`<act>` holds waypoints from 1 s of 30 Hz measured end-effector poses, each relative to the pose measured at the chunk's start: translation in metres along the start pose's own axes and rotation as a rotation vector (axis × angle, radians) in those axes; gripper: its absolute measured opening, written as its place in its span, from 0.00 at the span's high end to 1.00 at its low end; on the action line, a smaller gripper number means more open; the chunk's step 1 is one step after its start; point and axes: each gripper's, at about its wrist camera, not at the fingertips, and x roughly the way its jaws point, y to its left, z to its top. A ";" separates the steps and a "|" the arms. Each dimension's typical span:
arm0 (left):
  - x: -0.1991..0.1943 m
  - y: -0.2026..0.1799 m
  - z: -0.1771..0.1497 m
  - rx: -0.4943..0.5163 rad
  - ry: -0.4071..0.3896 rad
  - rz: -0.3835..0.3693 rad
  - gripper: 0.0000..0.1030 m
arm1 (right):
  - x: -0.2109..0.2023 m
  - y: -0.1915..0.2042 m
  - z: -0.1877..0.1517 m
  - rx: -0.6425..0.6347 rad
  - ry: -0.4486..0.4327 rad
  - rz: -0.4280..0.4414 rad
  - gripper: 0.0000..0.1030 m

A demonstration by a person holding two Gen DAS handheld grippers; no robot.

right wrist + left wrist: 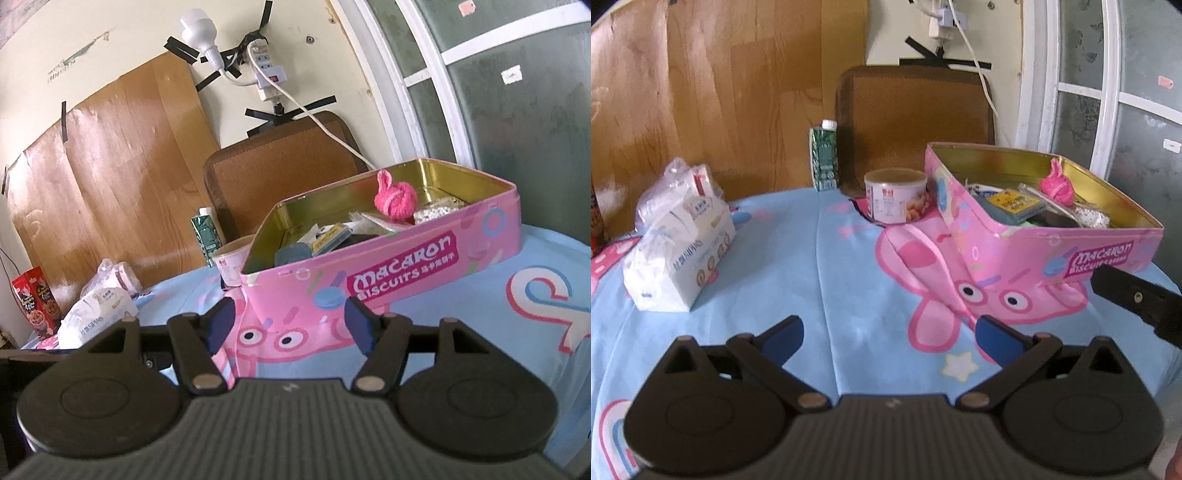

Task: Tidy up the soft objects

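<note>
An open pink Macaron biscuit tin [1108,254] [406,273] stands on the blue cartoon tablecloth [820,280]. Inside lie a pink knitted soft toy [1057,186] [394,197], a white speckled soft item [1091,218] [437,211], a yellow packet [1015,202] and other small things. My left gripper [888,338] is open and empty, low over the cloth, left of the tin's front. My right gripper [290,323] is open and empty, just before the tin's long side; part of it shows at the right edge of the left wrist view [1137,299].
White tissue packs in plastic [679,236] [98,314] lie at the left. A round can [895,195] [231,264] and a green carton [823,158] [207,236] stand behind the tin by a brown chair back [912,122]. Red snack boxes [35,302] stand far left.
</note>
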 end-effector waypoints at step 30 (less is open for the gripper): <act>0.008 -0.005 -0.004 0.048 0.004 0.127 0.00 | 0.011 -0.007 -0.004 0.069 0.084 0.015 0.21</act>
